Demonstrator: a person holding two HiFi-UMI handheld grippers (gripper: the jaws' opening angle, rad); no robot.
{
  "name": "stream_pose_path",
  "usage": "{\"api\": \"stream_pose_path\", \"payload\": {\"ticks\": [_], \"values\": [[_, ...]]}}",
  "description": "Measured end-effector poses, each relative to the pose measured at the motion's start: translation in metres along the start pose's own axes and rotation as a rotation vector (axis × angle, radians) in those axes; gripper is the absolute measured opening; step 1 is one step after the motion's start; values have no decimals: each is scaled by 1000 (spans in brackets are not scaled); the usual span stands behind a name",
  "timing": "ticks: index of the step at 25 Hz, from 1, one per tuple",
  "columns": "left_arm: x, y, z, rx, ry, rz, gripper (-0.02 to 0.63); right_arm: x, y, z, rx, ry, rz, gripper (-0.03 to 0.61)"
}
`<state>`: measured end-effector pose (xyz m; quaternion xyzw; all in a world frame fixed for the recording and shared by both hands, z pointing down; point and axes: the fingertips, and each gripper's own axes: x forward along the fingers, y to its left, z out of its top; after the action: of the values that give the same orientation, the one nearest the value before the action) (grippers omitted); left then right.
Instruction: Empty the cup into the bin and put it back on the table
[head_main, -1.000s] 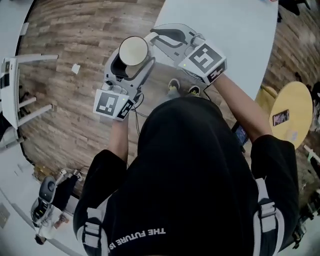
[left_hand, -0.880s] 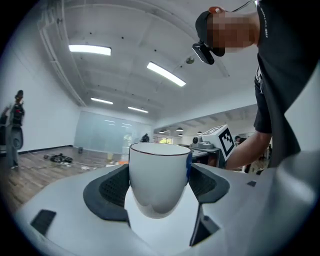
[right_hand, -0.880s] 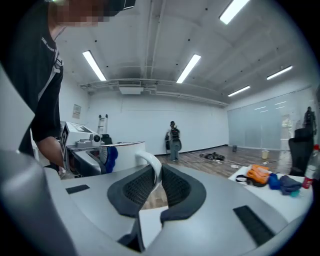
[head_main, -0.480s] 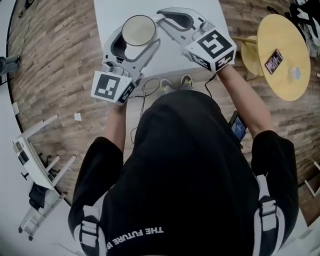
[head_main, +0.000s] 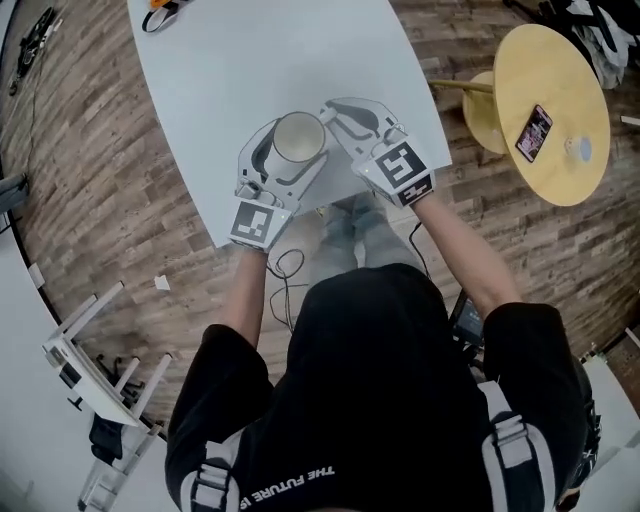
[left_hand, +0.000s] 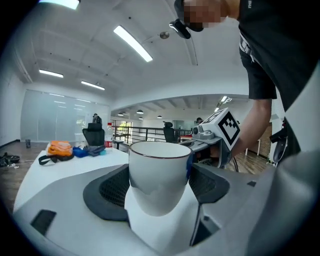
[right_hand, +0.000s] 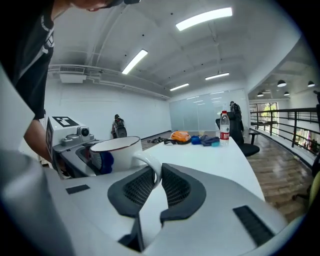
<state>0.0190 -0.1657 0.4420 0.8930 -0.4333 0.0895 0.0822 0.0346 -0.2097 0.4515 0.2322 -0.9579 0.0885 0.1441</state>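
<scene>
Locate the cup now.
Head view, centre: cup at the table's near edge, body gripped by the left hand-held gripper, handle by the right hand-held gripper.

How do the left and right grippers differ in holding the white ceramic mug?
The left gripper clasps the white ceramic mug's body, jaws wide; the right gripper pinches its handle, jaws nearly together. The left sits at the mug's left, the right at its right. Both grip it.

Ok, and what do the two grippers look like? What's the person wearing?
The left gripper and right gripper are light grey plastic, with curved jaws lined with black mesh pads. Each carries a white cube with black square markers. Thin black cables trail from them. The person wears a black short-sleeved T-shirt with white lettering.
</scene>
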Motion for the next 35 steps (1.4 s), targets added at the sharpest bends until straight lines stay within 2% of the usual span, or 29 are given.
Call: {"api": "stream_pose_path", "payload": {"ticks": [4, 7, 9, 14, 26, 31, 35], "values": [[25, 4, -52, -8, 68, -18, 363, 15, -18, -52, 10, 53, -8, 51], [30, 5, -77, -42, 131, -19, 364, 19, -22, -73, 4, 83, -3, 51], [34, 11, -86, -40, 135, -22, 363, 26, -26, -82, -1, 101, 1, 51], [34, 17, -97, 26, 120, -29, 364, 37, -21, -91, -36, 124, 32, 51], [37, 13, -100, 7, 100, -24, 364, 36, -23, -98, -14, 124, 15, 55], [27, 15, -99, -29, 151, -3, 364, 30, -17, -102, -9, 195, 6, 114], [10, 10, -97, -76, 169, 14, 364, 9, -12, -104, -31, 248, -6, 120]]}}
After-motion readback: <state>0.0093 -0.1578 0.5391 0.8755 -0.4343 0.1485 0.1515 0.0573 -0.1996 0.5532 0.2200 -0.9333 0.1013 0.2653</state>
